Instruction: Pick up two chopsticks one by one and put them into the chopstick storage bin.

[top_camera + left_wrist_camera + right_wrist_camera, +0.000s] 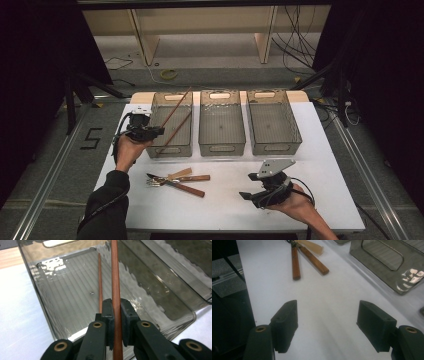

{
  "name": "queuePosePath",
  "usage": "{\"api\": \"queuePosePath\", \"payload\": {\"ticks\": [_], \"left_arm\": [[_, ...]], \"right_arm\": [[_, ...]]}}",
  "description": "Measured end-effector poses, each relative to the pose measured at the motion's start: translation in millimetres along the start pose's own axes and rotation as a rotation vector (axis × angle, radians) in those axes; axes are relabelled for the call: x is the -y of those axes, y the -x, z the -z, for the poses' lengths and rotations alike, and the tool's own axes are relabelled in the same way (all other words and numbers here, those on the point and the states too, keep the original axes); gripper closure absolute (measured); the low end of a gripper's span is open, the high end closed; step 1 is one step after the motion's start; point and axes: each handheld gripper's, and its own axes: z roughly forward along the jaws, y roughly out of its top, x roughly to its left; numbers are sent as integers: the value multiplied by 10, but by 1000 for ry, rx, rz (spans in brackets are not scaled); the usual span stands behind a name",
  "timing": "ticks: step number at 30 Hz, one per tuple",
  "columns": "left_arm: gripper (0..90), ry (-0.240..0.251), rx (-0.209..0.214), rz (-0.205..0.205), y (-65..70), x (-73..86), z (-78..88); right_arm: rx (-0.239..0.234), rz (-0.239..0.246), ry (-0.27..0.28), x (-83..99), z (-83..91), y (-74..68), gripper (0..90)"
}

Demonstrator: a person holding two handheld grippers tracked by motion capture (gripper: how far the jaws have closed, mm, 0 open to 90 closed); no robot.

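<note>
White surface (230,200) carried three clear bins. Left gripper (115,322) had its jaws clamped on one chopstick (115,285) above the leftmost bin (171,125), beside a second chopstick (100,282) lying inside. Right gripper (327,325) waited, jaws wide, empty. Risk: the long stick could catch the bin's rim and tip out.

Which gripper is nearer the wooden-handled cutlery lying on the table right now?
Right. The right gripper hovers open just beside the cutlery pile; the left gripper is up at the left bin, shut on a chopstick.
</note>
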Motion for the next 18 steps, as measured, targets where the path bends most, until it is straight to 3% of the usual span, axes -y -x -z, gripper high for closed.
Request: {"api": "queuePosePath", "payload": {"ticks": [14, 16, 18], "left_arm": [[816, -41, -37, 38, -53, 7, -71], [747, -27, -53, 49, -61, 5, -69], [668, -23, -42, 56, -56, 2, -50]], "right_arm": [[-9, -4, 1, 1, 4, -4, 339], [-10, -3, 0, 1, 5, -7, 339], [-12, -2, 0, 0, 9, -7, 339]]}}
